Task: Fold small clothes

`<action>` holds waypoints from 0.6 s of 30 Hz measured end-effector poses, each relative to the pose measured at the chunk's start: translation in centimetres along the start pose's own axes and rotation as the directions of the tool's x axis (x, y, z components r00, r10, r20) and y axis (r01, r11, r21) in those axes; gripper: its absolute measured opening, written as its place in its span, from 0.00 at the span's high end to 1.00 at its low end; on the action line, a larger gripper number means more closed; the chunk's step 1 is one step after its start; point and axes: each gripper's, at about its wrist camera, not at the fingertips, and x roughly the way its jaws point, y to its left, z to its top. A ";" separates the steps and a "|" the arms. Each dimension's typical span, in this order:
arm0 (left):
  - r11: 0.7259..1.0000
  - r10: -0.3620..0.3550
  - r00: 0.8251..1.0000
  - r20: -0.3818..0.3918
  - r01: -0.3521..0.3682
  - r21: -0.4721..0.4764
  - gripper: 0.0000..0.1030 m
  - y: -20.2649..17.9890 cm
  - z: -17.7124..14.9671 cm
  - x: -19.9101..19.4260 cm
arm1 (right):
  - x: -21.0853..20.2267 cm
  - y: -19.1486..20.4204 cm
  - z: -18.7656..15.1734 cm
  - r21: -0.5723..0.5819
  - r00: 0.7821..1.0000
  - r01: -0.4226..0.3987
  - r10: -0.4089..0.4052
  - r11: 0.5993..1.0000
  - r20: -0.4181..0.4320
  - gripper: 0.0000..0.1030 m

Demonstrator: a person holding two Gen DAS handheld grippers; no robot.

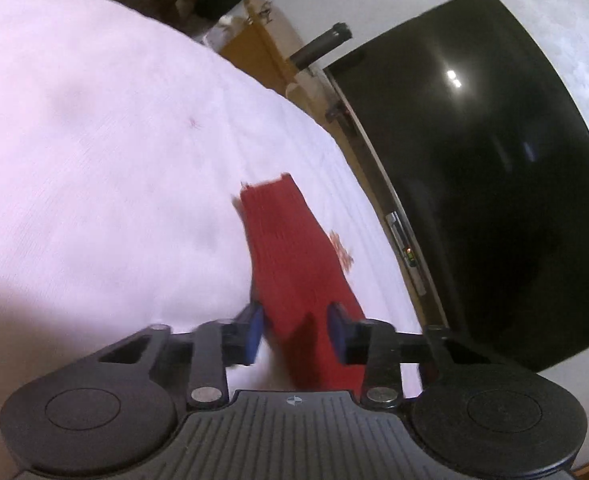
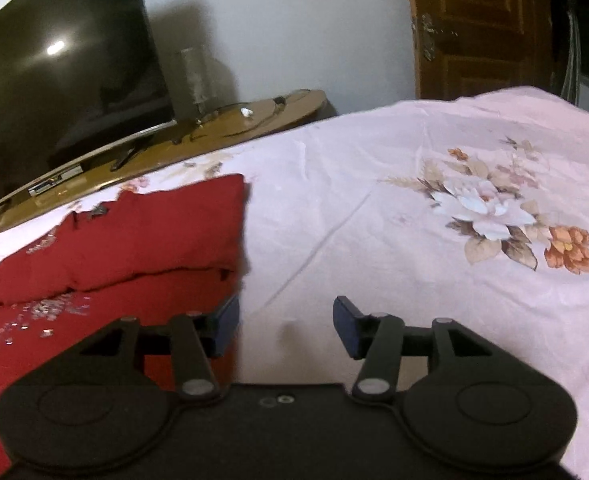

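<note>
One red garment (image 2: 114, 232) on the bed (image 2: 374, 184), long axis running away from the left gripper (image 1: 296, 330), whose jaws straddle its near end, grip uncertain; right gripper (image 2: 286, 326) open, empty, just beside its right edge.

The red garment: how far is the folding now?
Done: the red garment lies on the pink bedsheet with one fold already across it. In hand: red cloth sits between the left hand-held gripper pads. Left: the right hand-held gripper is open, holding nothing; further folds remain.
</note>
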 end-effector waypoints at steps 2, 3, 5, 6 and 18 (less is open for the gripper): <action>1.000 0.015 1.000 -0.023 -0.015 -0.011 0.92 0.6 0.5 1.3 | -1.1 0.8 0.1 -0.017 1.000 -0.001 0.001 1.000 0.016 0.50; 1.000 0.009 0.999 -0.032 -0.009 -0.019 0.92 0.9 0.5 1.9 | -1.5 1.2 0.2 -0.022 1.000 -0.002 0.003 1.000 0.024 0.49; 1.000 0.001 0.999 -0.036 0.000 0.023 0.92 0.4 0.2 2.6 | -2.3 1.6 0.4 -0.027 0.999 -0.001 0.001 1.000 0.035 0.49; 0.998 0.012 0.999 -0.033 -0.011 0.054 0.92 0.1 0.7 2.6 | -2.6 1.8 0.5 -0.028 0.999 0.003 -0.002 1.000 0.039 0.49; 0.804 -0.297 0.938 -0.180 0.347 0.482 0.95 -21.1 -10.9 0.8 | -4.2 1.8 -0.3 0.006 0.998 0.008 -0.008 1.000 0.068 0.49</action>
